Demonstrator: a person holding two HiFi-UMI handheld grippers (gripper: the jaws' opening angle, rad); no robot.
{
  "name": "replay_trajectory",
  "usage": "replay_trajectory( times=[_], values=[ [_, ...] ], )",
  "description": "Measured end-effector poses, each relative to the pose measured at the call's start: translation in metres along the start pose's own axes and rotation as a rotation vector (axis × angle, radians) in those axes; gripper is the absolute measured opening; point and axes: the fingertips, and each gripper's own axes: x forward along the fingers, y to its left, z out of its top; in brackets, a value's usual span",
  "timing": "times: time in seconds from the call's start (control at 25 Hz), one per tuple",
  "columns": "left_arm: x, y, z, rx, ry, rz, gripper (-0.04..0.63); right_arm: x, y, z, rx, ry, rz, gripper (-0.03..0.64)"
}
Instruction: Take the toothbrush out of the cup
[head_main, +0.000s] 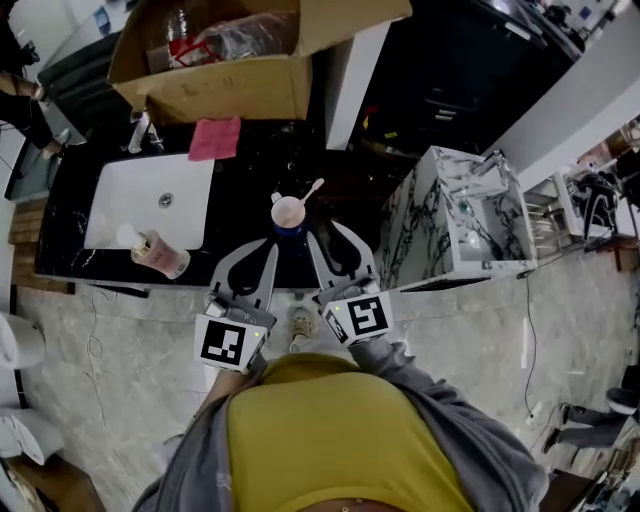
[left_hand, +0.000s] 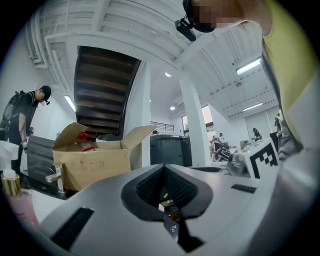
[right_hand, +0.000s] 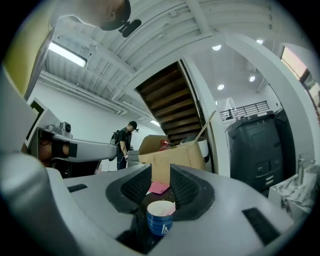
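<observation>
Yellow shirt (head_main: 340, 430) lies closest to us. Beyond it, on the dark tabletop (head_main: 250, 170), the blue cup (head_main: 288, 217) holds the toothbrush (head_main: 313, 189), leaning out its far side. Our right hand-held gripper (right_hand: 160, 176) faces the cup, jaws apart; our left hand-held gripper (left_hand: 163, 169), beside the cup, is closed and empty.

The toothbrush (head_main: 312, 190) is hiding its lower end inside the cup (head_main: 288, 212) standing just ahead of the right gripper (head_main: 330, 238); in the right gripper view only a pink sliver (right_hand: 173, 206) is showing at the rim, too small to tell. Behind the left gripper's (left_hand: 164, 169) meeting jaws a small dark labelled piece (left_hand: 171, 228) is sitting, too blurred to identify. Left of that gripper, a pink bottle (left_hand: 14, 202) is being cut off by the picture's edge.
</observation>
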Motion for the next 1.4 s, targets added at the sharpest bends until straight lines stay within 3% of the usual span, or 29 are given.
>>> replay_trajectory(
  times=[0.2,0.44,0.84,1.2,1.4],
  values=[
    [0.030,0.015,-0.018,0.014,0.028,0.009,0.003,0.030,-0.024,-0.032,0.041,0.048,0.011,0.129],
    [0.045,0.025,-0.032,-0.020,0.047,0.005,0.003,0.050,-0.042,-0.069,0.075,0.116,-0.007,0.130],
    [0.066,0.037,-0.030,-0.006,0.076,-0.056,0.003,0.076,-0.050,-0.103,0.208,0.180,-0.006,0.132],
    [0.073,0.050,-0.035,-0.011,0.102,-0.080,0.003,0.087,-0.059,-0.113,0.437,0.156,-0.010,0.126],
    [0.074,0.049,-0.037,-0.001,0.104,-0.098,0.003,0.092,-0.061,-0.110,0.481,0.133,0.010,0.109]
  ],
)
